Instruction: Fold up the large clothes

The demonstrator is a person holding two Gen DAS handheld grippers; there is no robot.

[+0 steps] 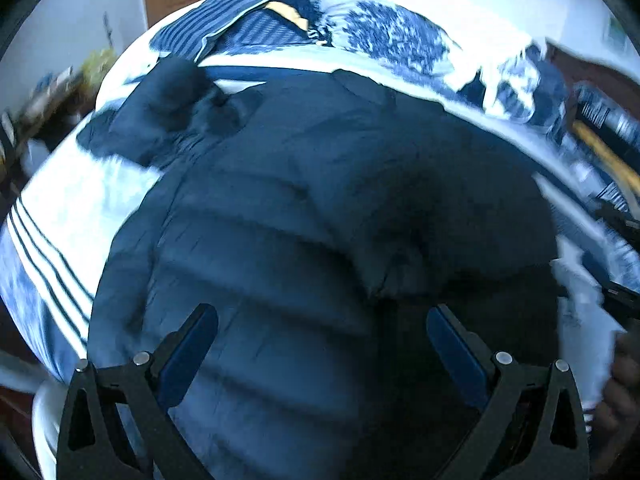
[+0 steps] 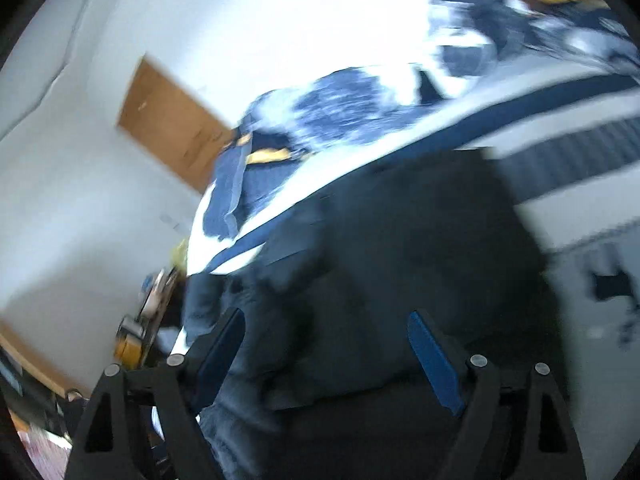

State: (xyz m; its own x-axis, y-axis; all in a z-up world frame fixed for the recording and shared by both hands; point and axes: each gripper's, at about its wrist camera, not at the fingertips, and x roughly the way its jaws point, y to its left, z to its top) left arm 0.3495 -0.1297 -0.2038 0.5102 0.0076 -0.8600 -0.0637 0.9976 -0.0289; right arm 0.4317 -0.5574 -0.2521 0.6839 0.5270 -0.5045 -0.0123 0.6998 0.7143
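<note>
Dark quilted puffer jacket (image 1: 304, 208) (image 2: 400, 248) spread flat on bed (one sleeve bunched).

Both my grippers are wide open right now. Left gripper (image 1: 322, 316) has its blue-padded fingers (image 1: 188, 354) spread far apart, nothing between them, pointing forward and down. Right gripper (image 2: 326, 320) is the same deal, fingers (image 2: 434, 364) splayed with nothing pinched, but that view is tilted and blurry. My right hand (image 1: 624, 396) peeks in at the left camera's edge.
</note>
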